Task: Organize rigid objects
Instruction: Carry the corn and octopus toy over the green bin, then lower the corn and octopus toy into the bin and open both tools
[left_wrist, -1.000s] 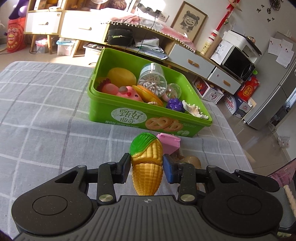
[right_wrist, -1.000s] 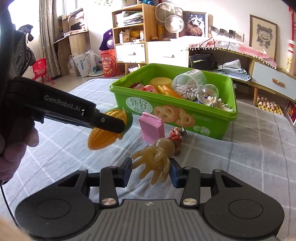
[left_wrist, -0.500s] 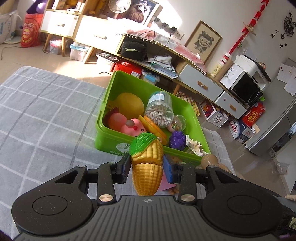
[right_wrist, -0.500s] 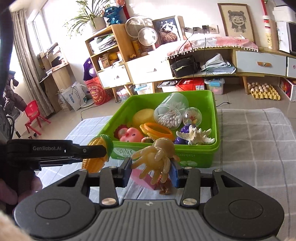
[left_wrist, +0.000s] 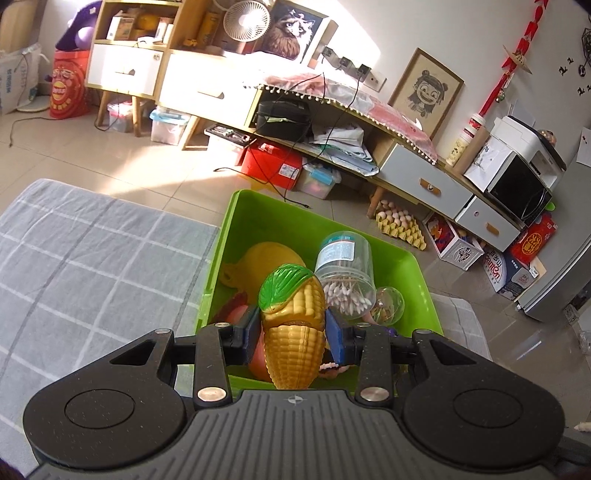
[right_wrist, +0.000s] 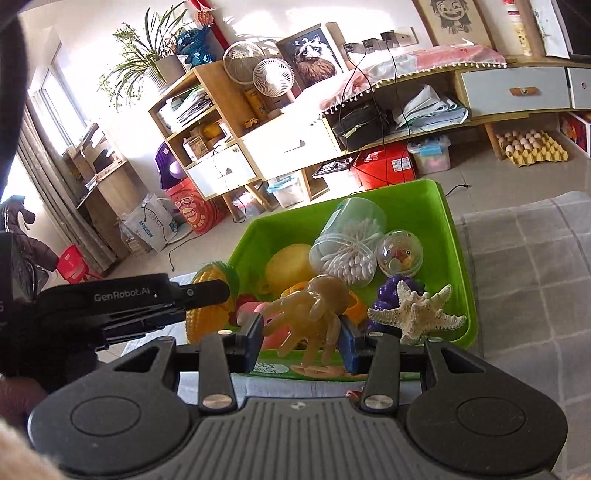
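Observation:
My left gripper (left_wrist: 293, 334) is shut on a yellow toy corn cob with a green tip (left_wrist: 293, 314) and holds it above the near left part of the green bin (left_wrist: 413, 266). It also shows in the right wrist view (right_wrist: 212, 308), where the corn (right_wrist: 207, 317) is at the bin's left rim. My right gripper (right_wrist: 301, 341) is shut on an amber rubber toy with splayed tentacles (right_wrist: 314, 314), held above the near rim of the bin (right_wrist: 443, 221).
The bin holds a clear jar of cotton swabs (right_wrist: 349, 243), a clear ball (right_wrist: 400, 253), a yellow fruit toy (right_wrist: 290, 264), purple grapes (right_wrist: 393, 291), a starfish (right_wrist: 419, 314) and a pink toy. The bin sits on a grey checked cloth (left_wrist: 92, 258). Floor and shelves lie beyond.
Both grippers have risen and moved forward with their toys, from above the cloth in front of the bin to above its near rim. The pink block has dropped out of view.

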